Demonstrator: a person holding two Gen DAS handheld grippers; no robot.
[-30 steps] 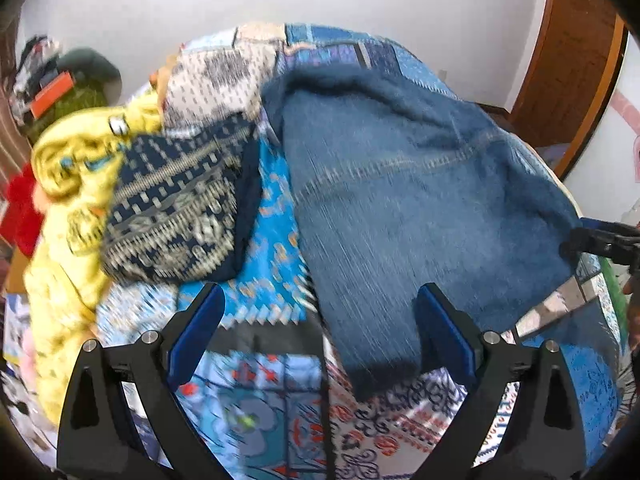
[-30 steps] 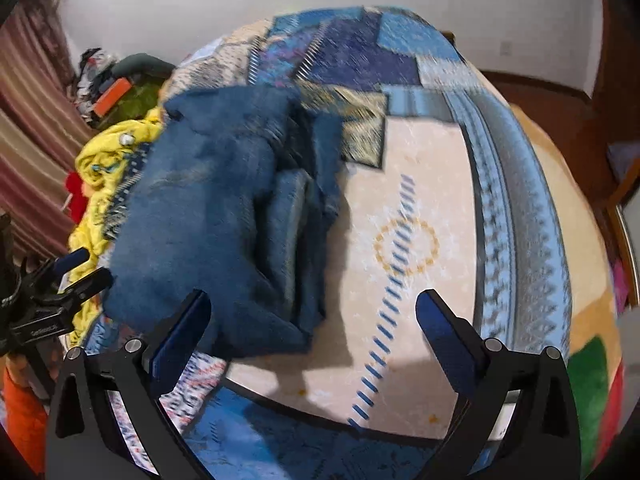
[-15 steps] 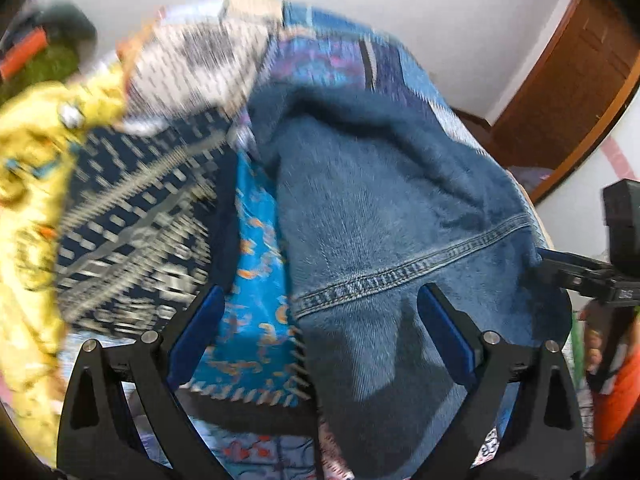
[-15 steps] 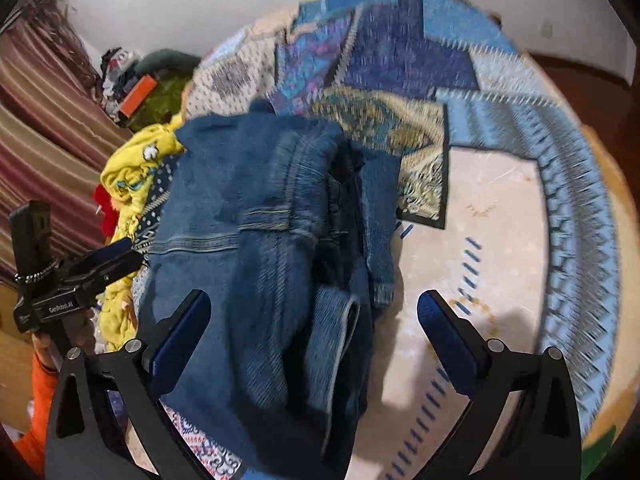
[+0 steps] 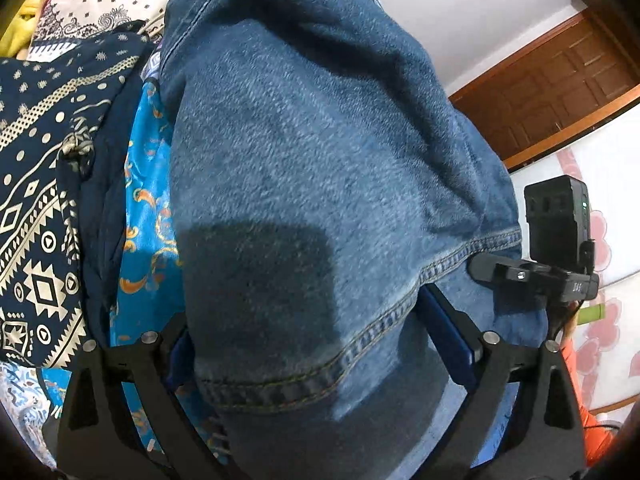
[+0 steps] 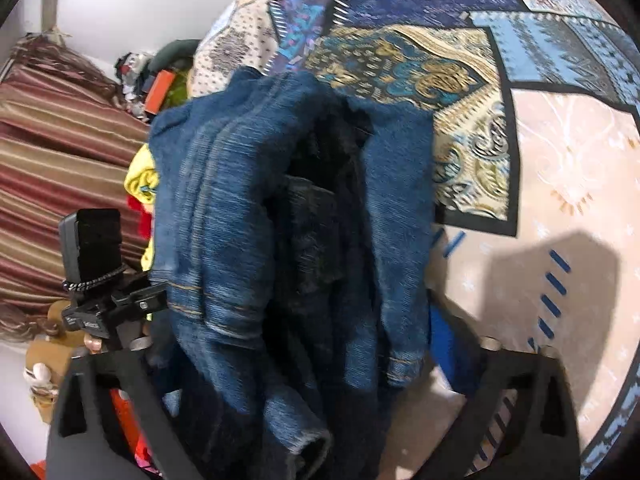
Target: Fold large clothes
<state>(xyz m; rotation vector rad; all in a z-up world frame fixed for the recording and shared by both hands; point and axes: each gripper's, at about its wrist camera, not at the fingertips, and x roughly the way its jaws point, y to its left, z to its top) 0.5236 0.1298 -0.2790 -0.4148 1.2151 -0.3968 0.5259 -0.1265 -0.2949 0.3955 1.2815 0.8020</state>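
We see white wall [image 5: 480, 12], brown wooden door [image 5: 560, 92], striped curtain [image 6: 60, 152], patchwork bedspread [image 6: 520, 80].

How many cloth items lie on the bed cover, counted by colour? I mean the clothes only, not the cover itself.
Blue denim: 1, the denim garment
Dark navy with cream pattern: 1, the patterned cloth
Yellow: 1, the yellow cloth
Red: 1, the red cloth, mostly hidden
Total: 4 that can be told apart

Both grippers lowered onto denim jacket [image 5: 304, 168], right gripper [image 6: 292, 344] fingers narrowing around its folds
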